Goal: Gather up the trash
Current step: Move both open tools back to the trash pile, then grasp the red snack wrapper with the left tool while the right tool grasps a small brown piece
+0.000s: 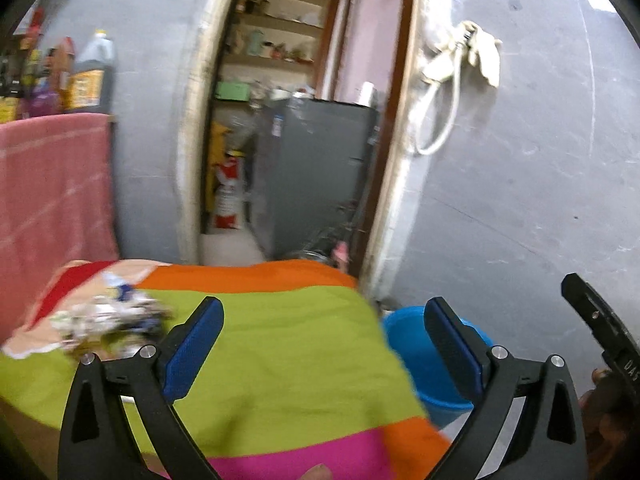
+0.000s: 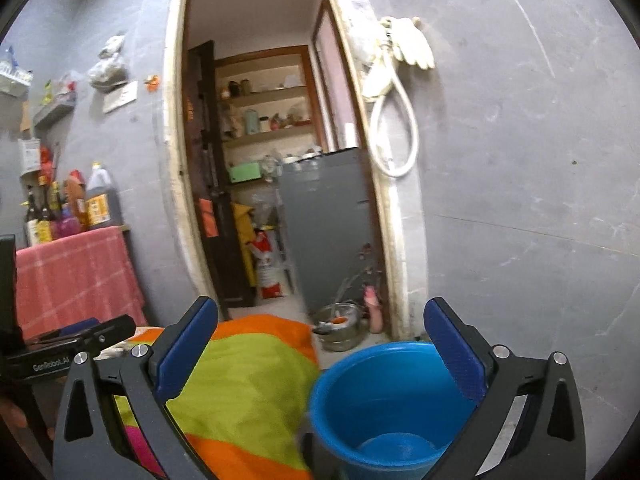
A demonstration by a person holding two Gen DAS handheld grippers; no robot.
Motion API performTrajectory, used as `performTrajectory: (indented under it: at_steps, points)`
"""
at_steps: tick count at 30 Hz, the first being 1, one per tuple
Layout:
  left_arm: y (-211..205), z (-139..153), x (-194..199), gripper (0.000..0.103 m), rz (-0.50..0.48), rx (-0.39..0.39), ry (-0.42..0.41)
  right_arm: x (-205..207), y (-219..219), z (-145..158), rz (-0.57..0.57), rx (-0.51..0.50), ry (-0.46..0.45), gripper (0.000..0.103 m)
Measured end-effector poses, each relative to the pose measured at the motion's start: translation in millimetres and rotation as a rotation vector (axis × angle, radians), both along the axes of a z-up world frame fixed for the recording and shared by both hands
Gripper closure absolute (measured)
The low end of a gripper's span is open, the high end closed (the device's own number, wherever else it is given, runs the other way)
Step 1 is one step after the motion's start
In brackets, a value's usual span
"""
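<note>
A pile of crumpled wrappers (image 1: 116, 320) lies blurred on the striped cloth (image 1: 280, 340), ahead and to the left of my left gripper (image 1: 324, 304). That gripper is open with nothing between its blue pads. A blue bucket (image 1: 416, 360) stands on the floor beside the cloth's right edge. In the right wrist view the bucket (image 2: 380, 396) sits low, just under my open right gripper (image 2: 320, 304), whose jaws hold nothing. I can make out no trash inside the bucket. The left gripper (image 2: 84, 340) shows at the left edge of the right wrist view, over the cloth (image 2: 248, 380).
An open doorway (image 2: 256, 160) ahead leads to shelves and a grey cabinet (image 2: 332, 220). A steel pot (image 2: 340, 328) sits on the floor near the door frame. A pink towel (image 1: 52, 192) hangs at the left under several bottles (image 1: 80, 76). A grey wall (image 2: 520, 200) fills the right.
</note>
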State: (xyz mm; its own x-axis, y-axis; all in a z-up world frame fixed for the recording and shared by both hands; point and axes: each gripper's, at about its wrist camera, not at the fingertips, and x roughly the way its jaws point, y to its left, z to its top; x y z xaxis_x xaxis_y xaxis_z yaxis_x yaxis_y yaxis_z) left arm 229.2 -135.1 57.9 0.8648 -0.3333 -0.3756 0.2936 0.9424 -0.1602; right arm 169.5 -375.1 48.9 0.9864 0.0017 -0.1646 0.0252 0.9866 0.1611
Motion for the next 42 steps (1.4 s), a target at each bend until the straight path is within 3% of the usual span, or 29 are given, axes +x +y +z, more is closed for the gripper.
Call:
performTrajectory:
  at_steps: [10, 16, 26, 29, 39, 42]
  points:
    - [95, -14, -45, 0.004, 0.204, 0.043, -0.011, 6, 80, -2, 0.123, 0.015, 0.023, 0.0]
    - [138, -32, -55, 0.004, 0.285, 0.066, 0.038, 23, 124, -16, 0.217, -0.012, 0.09, 0.0]
    - [169, -57, -38, 0.005, 0.269, 0.035, 0.187, 55, 174, -46, 0.366, -0.075, 0.24, 0.001]
    - [173, -62, -30, 0.008, 0.249, 0.009, 0.225, 65, 183, -53, 0.406, -0.09, 0.282, 0.016]
    - [171, -78, 2, 0.053, 0.166, -0.056, 0.359, 98, 221, -79, 0.565, -0.152, 0.454, 0.055]
    - [170, -81, 9, 0.06, 0.159, -0.067, 0.384, 106, 233, -85, 0.61, -0.164, 0.501, 0.062]
